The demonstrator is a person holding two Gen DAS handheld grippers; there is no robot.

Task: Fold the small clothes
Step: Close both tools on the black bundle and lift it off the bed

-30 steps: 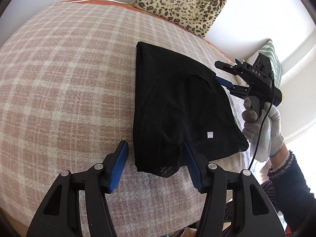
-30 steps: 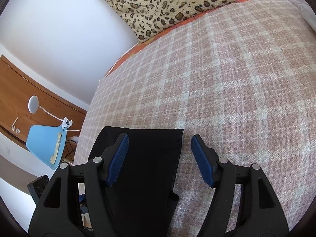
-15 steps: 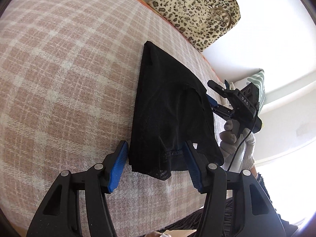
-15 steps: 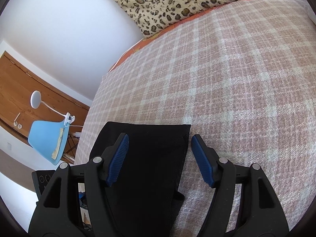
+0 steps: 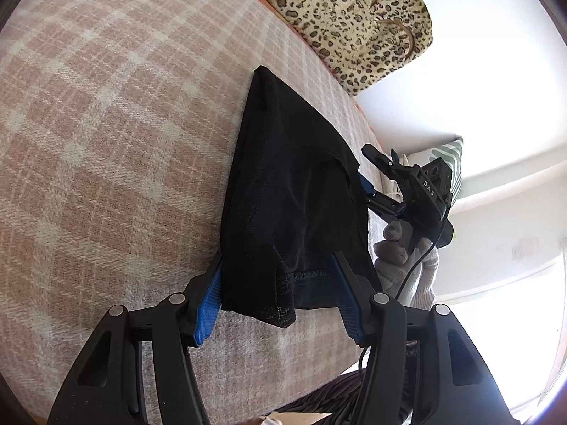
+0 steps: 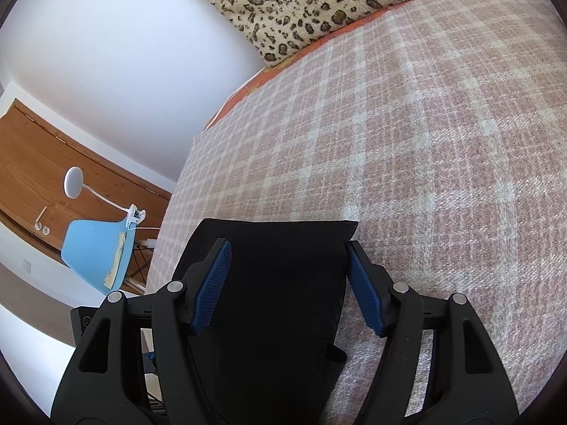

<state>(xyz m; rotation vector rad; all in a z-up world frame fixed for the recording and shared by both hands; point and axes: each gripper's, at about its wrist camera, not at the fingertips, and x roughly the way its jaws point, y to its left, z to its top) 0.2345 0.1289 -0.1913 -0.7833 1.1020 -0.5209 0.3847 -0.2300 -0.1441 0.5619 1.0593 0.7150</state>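
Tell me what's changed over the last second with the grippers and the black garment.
Both grippers closed in on the black garment: the left gripper now straddles its near hem, the right gripper its other end. Both jaws stay open. The garment and the plaid blanket haven't shifted.

**Both hand-held grippers spread wide, low over the bed**

The left hand-held gripper (image 5: 278,295) reaches forward with its blue-padded fingers (image 5: 209,304) well apart. The right hand-held gripper (image 6: 288,285) has its jaws just as wide. In the left wrist view it comes in from the far side, gripped by a grey-gloved hand (image 5: 397,251).
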